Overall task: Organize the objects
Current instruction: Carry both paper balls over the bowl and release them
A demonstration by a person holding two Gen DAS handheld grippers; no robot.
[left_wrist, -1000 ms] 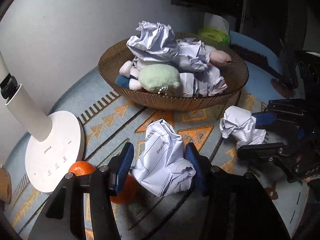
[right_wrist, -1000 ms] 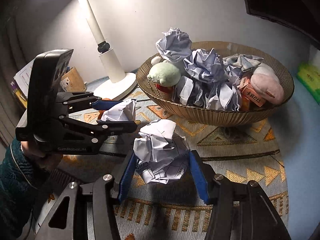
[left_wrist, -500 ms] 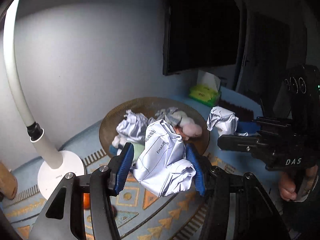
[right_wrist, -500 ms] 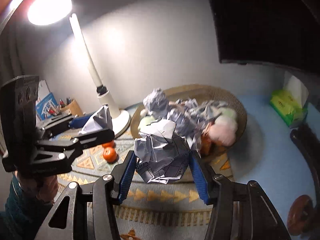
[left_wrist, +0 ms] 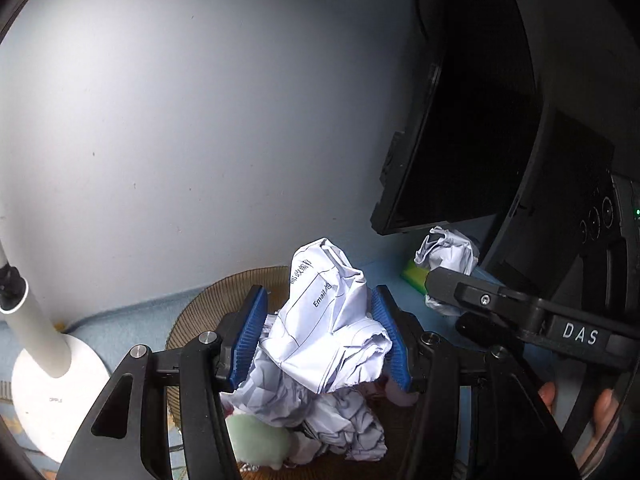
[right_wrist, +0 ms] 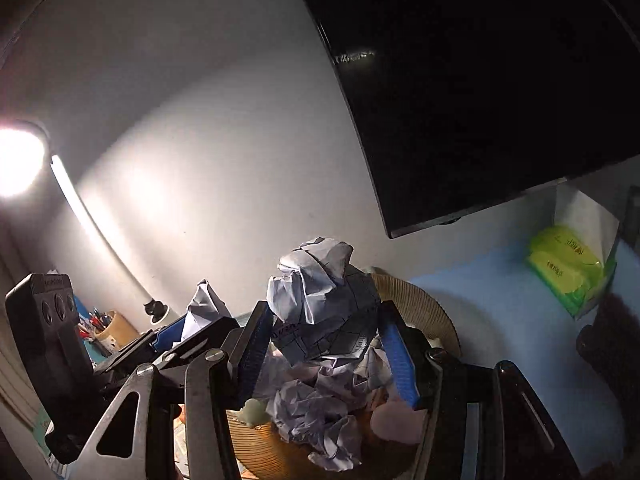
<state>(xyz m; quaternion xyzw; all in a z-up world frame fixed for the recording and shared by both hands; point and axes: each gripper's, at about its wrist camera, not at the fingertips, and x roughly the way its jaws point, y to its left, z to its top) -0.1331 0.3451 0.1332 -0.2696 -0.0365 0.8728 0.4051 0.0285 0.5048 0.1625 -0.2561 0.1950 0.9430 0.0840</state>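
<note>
My left gripper is shut on a crumpled white paper ball with printed text, held up over the woven brown basket. My right gripper is shut on another crumpled paper ball, also raised above the basket. The basket holds several more crumpled papers, a pale green plush and a pink plush. In the left wrist view the right gripper reaches in from the right with its paper. In the right wrist view the left gripper shows at the left.
A white desk lamp stands left of the basket, its head lit. A dark screen hangs on the wall behind. A green tissue pack lies on the blue table at the right. A pen cup sits far left.
Both grippers have risen from the patterned mat with their paper balls and now hang over the basket. The views tilted up toward the wall and the screen.
</note>
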